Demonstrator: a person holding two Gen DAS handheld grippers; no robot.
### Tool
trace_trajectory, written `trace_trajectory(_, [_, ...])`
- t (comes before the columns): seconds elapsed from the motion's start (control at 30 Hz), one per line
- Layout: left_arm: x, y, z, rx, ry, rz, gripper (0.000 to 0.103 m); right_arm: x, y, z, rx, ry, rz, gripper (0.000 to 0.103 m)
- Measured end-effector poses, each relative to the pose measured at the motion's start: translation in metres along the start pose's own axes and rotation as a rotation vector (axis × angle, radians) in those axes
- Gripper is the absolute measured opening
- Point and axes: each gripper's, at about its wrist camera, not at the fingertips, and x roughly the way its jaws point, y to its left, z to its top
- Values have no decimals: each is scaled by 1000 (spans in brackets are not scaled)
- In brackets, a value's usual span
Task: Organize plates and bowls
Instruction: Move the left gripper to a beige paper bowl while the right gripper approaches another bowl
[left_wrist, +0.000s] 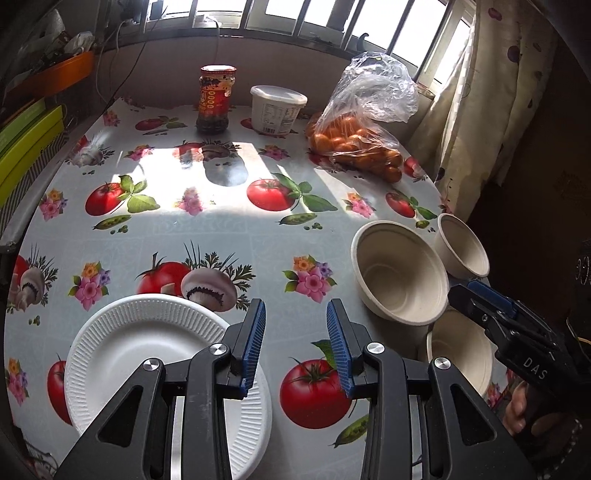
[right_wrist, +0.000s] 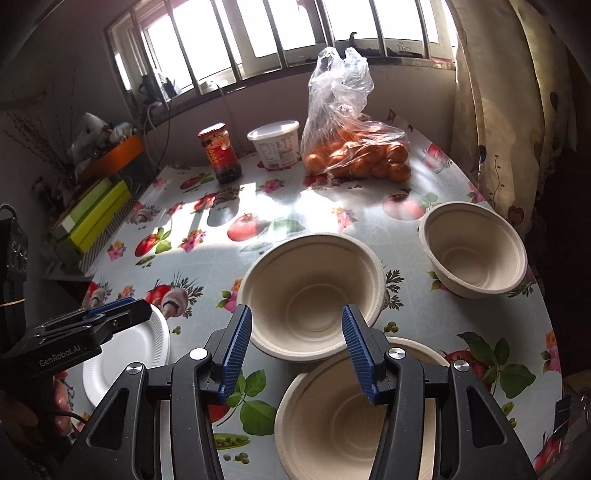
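Stacked white paper plates lie at the near left of the table, under my left gripper, which is open and holds nothing. Three beige paper bowls stand upright on the right side: a middle bowl, a near bowl and a far right bowl. My right gripper hangs open over the near rim of the middle bowl, with nothing between its fingers. The plates also show at the left of the right wrist view, partly behind my left gripper.
At the back stand a red-labelled sauce jar, a white lidded tub and a plastic bag of oranges. A curtain hangs at the right edge. Green boxes sit off the table's left side.
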Motion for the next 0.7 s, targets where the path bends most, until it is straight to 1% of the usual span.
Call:
trace_trajectory(0.23, [19,-17,7,9,36,-30,36,-3,-35,5,53,-4,-37,51])
trace_trajectory(0.3, [24,-22,9,3,47,-28,36,-3,-44,7,64,-3,-48,51])
trace_trajectory(0.5, [37,-34,14,-10,55,-53,36,3,-64,13,73,12,-73,51])
trace_trajectory(0.63, [47,-40,16,-17,61,-59,36,13,-73,16,95,33,-61,51])
trace_trajectory(0.7, [53,-42,16,-19,72,-55,36,18,-73,18,86,43,-57,51])
